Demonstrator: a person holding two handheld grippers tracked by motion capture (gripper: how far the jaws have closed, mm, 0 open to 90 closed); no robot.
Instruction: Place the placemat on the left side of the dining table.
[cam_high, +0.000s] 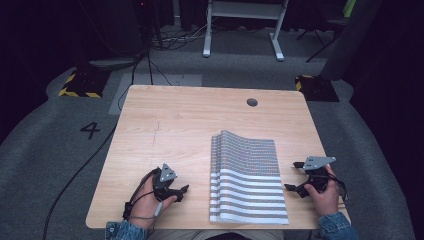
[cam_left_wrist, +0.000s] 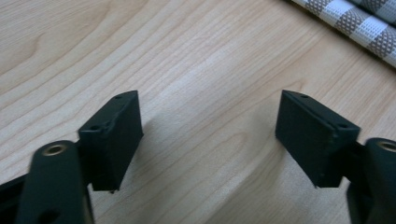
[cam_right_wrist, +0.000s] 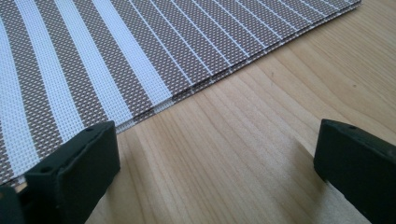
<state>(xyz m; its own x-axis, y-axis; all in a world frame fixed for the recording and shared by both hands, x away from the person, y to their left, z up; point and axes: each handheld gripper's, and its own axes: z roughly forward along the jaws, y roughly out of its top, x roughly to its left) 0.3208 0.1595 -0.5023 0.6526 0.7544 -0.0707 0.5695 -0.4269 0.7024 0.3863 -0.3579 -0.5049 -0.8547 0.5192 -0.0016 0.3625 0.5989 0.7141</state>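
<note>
Your forearms in denim sleeves come in at six o'clock of the high view, and between them the wooden table (cam_high: 175, 115) carries everything. Largest on it is the striped mat (cam_high: 247, 175), a folded stack of woven brown-and-white layers lying flat from the table's centre down to the near edge, at about five o'clock of the tabletop. Its layers sit squared on one another, the far end slightly humped. Nothing is gripped or lifted yet, so I judge the work on the mat as barely begun: both grasps, and whatever unfolding or moving follows, are still ahead of you.

Your right gripper (cam_high: 298, 176) sits at three o'clock of the mat, just beside its right edge, pointing inward at it. In the right gripper view the jaws stand wide apart with nothing between them but bare wood; the mat's stacked edge (cam_right_wrist: 154, 105) lies just past the left jaw, close but not clearly touching.

Your left gripper (cam_high: 181, 191) rests low at nine o'clock of the mat, a little apart from its left edge, your hand wrapped round the handle. Its jaws are spread wide too and hold nothing; the left gripper view finds the mat's corner (cam_left_wrist: 355, 21) up at one o'clock.
</note>
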